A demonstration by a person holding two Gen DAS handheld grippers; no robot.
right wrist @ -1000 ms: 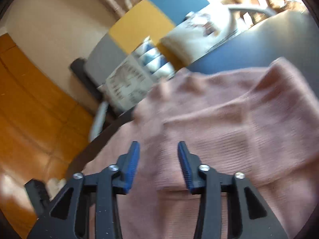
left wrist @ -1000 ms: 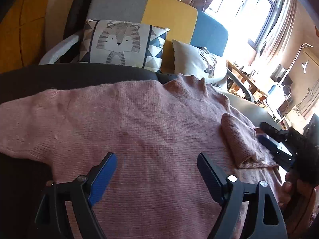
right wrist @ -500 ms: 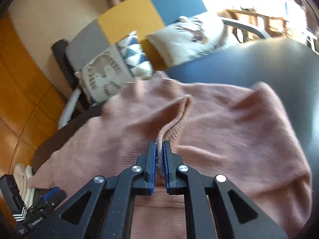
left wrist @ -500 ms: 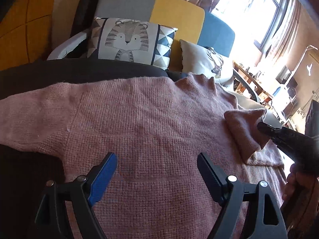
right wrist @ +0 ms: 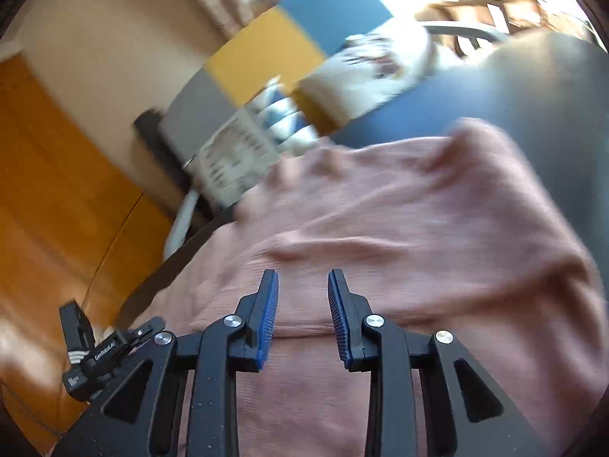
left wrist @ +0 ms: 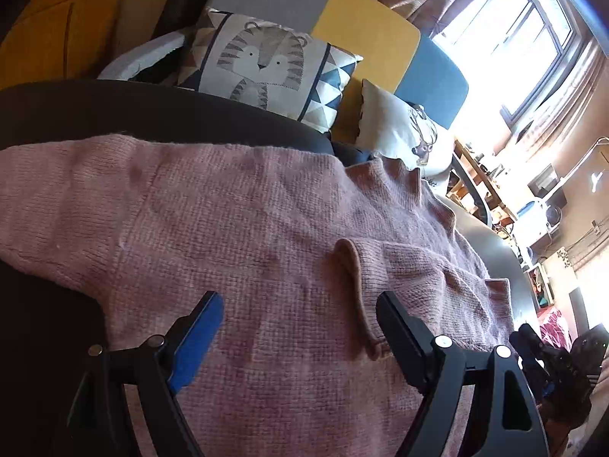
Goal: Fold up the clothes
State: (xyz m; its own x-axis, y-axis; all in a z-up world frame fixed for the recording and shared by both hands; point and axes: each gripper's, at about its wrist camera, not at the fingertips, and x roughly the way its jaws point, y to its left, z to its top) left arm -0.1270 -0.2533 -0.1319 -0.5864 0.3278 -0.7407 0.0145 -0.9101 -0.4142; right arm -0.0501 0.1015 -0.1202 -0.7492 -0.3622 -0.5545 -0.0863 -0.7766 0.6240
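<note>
Sweater (left wrist: 236,228), pink and knitted, lies spread flat on a dark round table (left wrist: 114,110).

One sleeve (left wrist: 399,282) is folded in over the body and its cuff lies near the bottom edge. The other sleeve reaches out flat to the side. The neck points at a sofa with a tiger pillow (left wrist: 262,64). The left gripper (left wrist: 300,327) hangs over the sweater with its jaws wide apart and holds nothing. The right gripper (right wrist: 302,304) has just been opening its jaws; they stand a little apart over the sweater with nothing pinched between them.
</note>
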